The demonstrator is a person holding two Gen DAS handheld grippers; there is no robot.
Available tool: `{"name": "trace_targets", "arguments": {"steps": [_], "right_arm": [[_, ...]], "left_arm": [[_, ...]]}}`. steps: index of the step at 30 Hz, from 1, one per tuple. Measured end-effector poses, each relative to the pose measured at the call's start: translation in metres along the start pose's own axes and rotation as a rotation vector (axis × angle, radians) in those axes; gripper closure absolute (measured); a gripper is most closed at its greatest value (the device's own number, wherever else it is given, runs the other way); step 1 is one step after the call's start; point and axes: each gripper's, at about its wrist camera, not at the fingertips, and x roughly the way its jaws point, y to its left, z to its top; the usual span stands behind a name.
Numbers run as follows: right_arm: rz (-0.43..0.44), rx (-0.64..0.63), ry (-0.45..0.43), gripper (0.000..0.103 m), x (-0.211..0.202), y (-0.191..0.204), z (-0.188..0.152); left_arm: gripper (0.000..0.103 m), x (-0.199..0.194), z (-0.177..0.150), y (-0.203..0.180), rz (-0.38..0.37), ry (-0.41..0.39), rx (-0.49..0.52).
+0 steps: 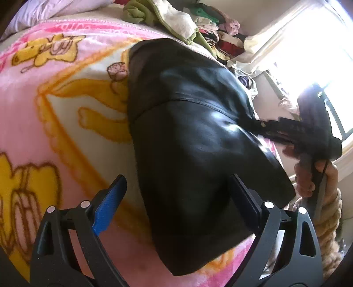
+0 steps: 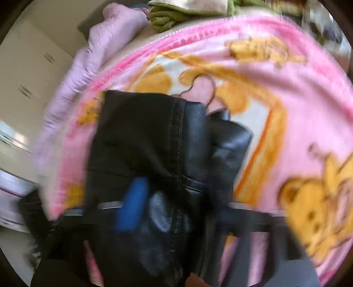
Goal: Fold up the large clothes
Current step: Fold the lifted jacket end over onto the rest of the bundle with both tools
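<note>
Landmark: pink cartoon blanket point(image 1: 55, 114) spread over the bed, printed with yellow figures and orange bands.
Garment: black leather jacket point(image 1: 198, 136), glossy, lying on the blanket as a long folded bundle; a stitched seam crosses it partway along.
Garment in right wrist view: the same black leather jacket point(image 2: 154, 136) covers the lower middle of the blanket point(image 2: 297, 99), with a double-stitched seam running down it; the picture is blurred.
Left gripper point(image 1: 176, 194): hovers above the near end of the jacket, jaws wide apart, one finger with a blue pad point(image 1: 108, 205) over the blanket and the other over the jacket's far edge; nothing is clamped between them.
Right gripper point(image 1: 273, 130): seen from the left wrist view at the jacket's edge away from the blanket's middle, jaws narrow and closed on a fold of the dark garment.
Right gripper, own view point(image 2: 176, 205): blurred; the blue pad point(image 2: 132, 203) lies against jacket leather, which fills the narrow gap.
Hand point(image 1: 308, 174): wraps the right gripper's handle, beyond the blanket's edge, with a fuzzy beige sleeve point(image 1: 328, 223) below it.
Beyond the blanket: green and cream cloth point(image 1: 163, 19) and a pile of mixed clothes point(image 1: 218, 31) past its far edge; a lilac quilt point(image 2: 94, 57) along one side.
Window point(image 1: 313, 57): bright, off the blanket's side behind the right gripper.
</note>
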Motion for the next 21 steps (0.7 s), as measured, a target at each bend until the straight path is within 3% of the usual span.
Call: {"name": "trace_targets", "arguments": {"steps": [1, 3, 6, 9, 13, 21], "right_arm": [[0.035, -0.033, -0.049, 0.088, -0.006, 0.008, 0.001], [0.126, -0.083, -0.166, 0.090, -0.031, 0.024, 0.001], [0.165, -0.136, -0.266, 0.090, -0.053, 0.022, -0.003], [0.163, -0.083, -0.240, 0.090, -0.035, -0.014, -0.013], [0.166, 0.027, -0.212, 0.088, -0.005, -0.068, -0.040], [0.179, 0.105, -0.260, 0.071, -0.015, -0.078, -0.067]], "left_arm": [[0.017, -0.003, 0.001, -0.003, 0.017, -0.009, 0.011], [0.014, -0.008, 0.004, -0.007, 0.024, -0.026, 0.036], [0.010, -0.009, 0.008, -0.013, 0.002, -0.023, 0.037], [0.010, 0.007, 0.004, -0.023, 0.032, 0.017, 0.074], [0.010, 0.030, -0.009, -0.028, 0.006, 0.068, 0.073], [0.009, 0.027, -0.011, -0.037, 0.055, 0.048, 0.098]]}}
